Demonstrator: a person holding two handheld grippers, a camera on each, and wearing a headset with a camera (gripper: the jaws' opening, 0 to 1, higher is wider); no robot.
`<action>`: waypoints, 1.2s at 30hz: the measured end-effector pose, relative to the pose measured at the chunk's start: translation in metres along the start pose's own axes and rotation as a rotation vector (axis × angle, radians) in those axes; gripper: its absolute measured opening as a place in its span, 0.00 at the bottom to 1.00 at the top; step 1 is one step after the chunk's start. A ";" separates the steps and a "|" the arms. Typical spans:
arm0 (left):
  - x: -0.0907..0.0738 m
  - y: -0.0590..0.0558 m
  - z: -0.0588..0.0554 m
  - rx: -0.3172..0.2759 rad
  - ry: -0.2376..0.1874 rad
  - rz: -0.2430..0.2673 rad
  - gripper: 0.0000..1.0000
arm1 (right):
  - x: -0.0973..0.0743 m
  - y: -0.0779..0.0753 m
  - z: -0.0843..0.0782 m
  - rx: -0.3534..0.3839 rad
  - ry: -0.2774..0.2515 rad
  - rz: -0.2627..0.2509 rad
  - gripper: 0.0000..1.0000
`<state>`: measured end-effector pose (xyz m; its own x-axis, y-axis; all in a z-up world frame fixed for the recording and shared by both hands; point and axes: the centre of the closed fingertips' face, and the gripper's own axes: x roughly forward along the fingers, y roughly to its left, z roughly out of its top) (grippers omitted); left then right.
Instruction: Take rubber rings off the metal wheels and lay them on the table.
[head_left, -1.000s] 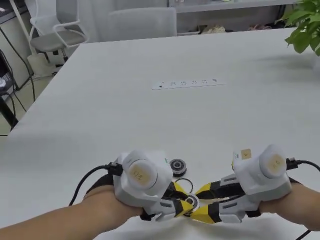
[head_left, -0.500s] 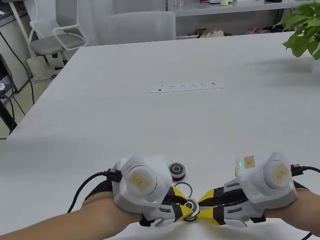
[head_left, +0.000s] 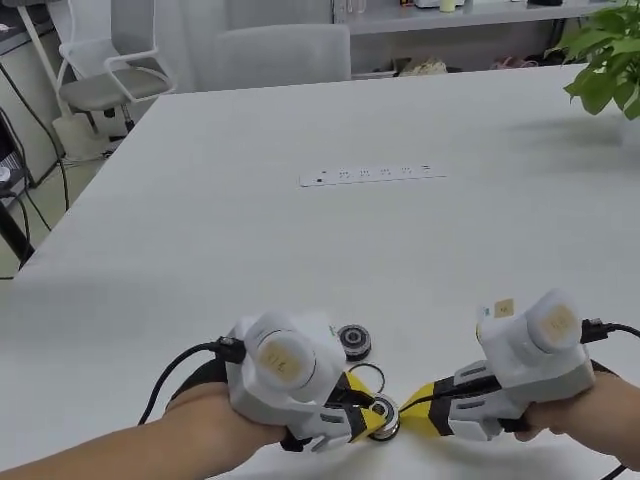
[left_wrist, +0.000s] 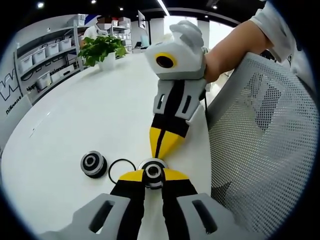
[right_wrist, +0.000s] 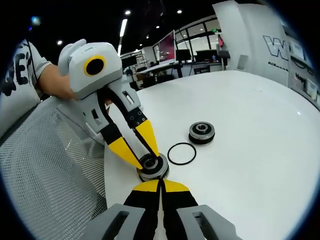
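Note:
A metal wheel (head_left: 383, 412) with a black rubber ring around it lies near the table's front edge. My left gripper (head_left: 378, 418) is shut on this wheel (left_wrist: 152, 171), a yellow tip on each side. From the other side my right gripper (head_left: 407, 405) is shut, its tips (right_wrist: 161, 183) touching the wheel's rim (right_wrist: 153, 166); whether they pinch the ring is hidden. A loose black rubber ring (head_left: 366, 378) lies flat just beyond, and a second wheel (head_left: 354, 340) sits past it.
A white socket strip (head_left: 368, 174) is set into the white table (head_left: 300, 240) further back. A potted plant (head_left: 605, 55) stands at the far right, and office chairs (head_left: 110, 70) stand beyond the far edge. A mesh chair back (left_wrist: 260, 145) is close behind the front edge.
My right gripper's body has lifted and tilted a little while its tips stay at the wheel. The left gripper keeps hold of the wheel.

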<state>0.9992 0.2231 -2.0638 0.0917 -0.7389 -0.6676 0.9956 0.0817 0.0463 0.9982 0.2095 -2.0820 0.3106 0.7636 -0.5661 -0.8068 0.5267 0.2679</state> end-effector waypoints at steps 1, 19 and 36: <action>0.000 0.000 0.000 -0.001 -0.001 0.000 0.07 | 0.000 0.000 0.001 0.018 -0.005 0.001 0.00; 0.001 0.000 0.000 -0.008 0.005 0.002 0.07 | -0.004 -0.002 0.012 0.132 -0.084 -0.002 0.00; 0.001 -0.001 0.001 -0.008 0.008 0.013 0.07 | -0.005 0.005 0.019 0.177 -0.105 0.029 0.00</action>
<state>0.9986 0.2222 -2.0639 0.1046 -0.7324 -0.6728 0.9941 0.0965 0.0494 1.0016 0.2151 -2.0631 0.3466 0.8094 -0.4741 -0.7181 0.5541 0.4211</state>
